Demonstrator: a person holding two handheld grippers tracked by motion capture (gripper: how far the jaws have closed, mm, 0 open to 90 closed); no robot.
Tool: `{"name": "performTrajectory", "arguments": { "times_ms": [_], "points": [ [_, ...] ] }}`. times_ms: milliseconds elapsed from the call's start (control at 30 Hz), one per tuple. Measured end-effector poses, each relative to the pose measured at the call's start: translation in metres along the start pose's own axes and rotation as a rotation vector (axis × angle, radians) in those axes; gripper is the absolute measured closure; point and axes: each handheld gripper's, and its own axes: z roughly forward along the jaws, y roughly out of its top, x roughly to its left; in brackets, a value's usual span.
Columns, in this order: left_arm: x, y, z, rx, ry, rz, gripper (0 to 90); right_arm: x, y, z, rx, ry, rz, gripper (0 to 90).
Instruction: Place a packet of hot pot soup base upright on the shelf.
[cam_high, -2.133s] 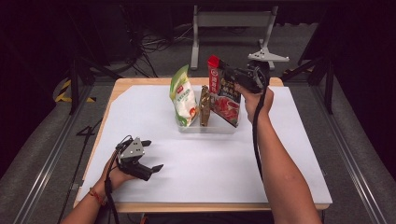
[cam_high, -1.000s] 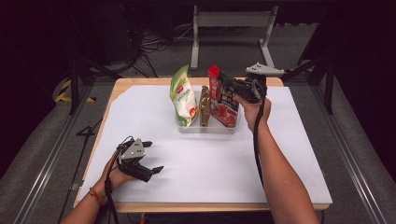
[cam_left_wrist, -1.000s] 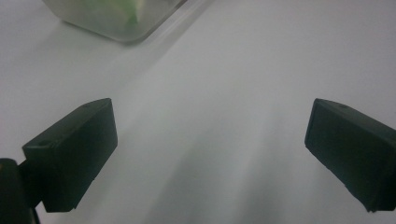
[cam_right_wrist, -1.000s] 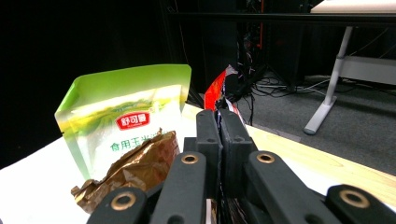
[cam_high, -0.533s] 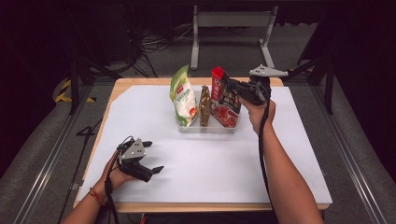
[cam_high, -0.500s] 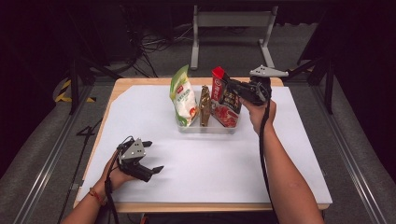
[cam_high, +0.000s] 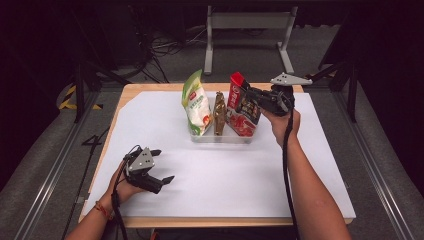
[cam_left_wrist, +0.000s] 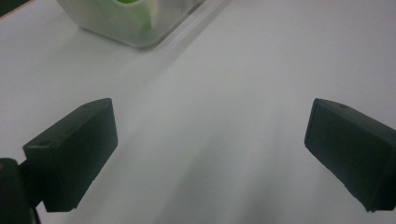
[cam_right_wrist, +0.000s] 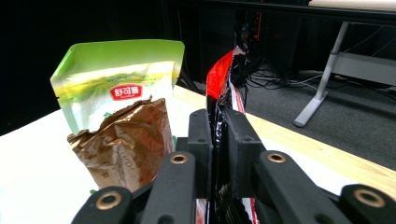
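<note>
A clear plastic container stands at the table's far middle, its corner also in the left gripper view. In it stand a green snack bag, a crumpled brown bag and a red-and-black bag. My right gripper reaches in from the right, and its pads still pinch the red bag's edge, though the jaws have just been opening slightly. My left gripper rests open on the white sheet at the near left, with nothing between its jaws.
A white sheet covers most of the wooden table. A metal stand and cables lie on the dark floor beyond the far edge. Dark rails run along both sides.
The right hand has brought the red bag down and a little to the right, so it now stands in the container beside the brown bag. The left gripper has not moved.
</note>
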Motion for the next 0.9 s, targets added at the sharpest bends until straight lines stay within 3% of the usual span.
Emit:
{"name": "performTrajectory", "arguments": {
  "times_ms": [67,200,300,900],
  "points": [
    [0.0,0.0,0.0,-0.004,0.004,0.001,3.3,0.001,0.0,-0.001,0.003,-0.004,-0.005,79.4],
    [-0.001,0.001,0.0,-0.011,0.025,0.008,3.6,0.005,0.002,-0.006,0.022,-0.019,-0.06,73.1],
    [0.0,0.001,-0.001,-0.025,0.033,-0.003,4.0,0.006,0.003,-0.008,0.043,-0.023,-0.083,74.0],
    [-0.001,0.001,-0.001,-0.042,0.069,0.003,4.6,0.017,0.004,-0.024,0.084,-0.016,-0.161,67.6]
  ]
}}
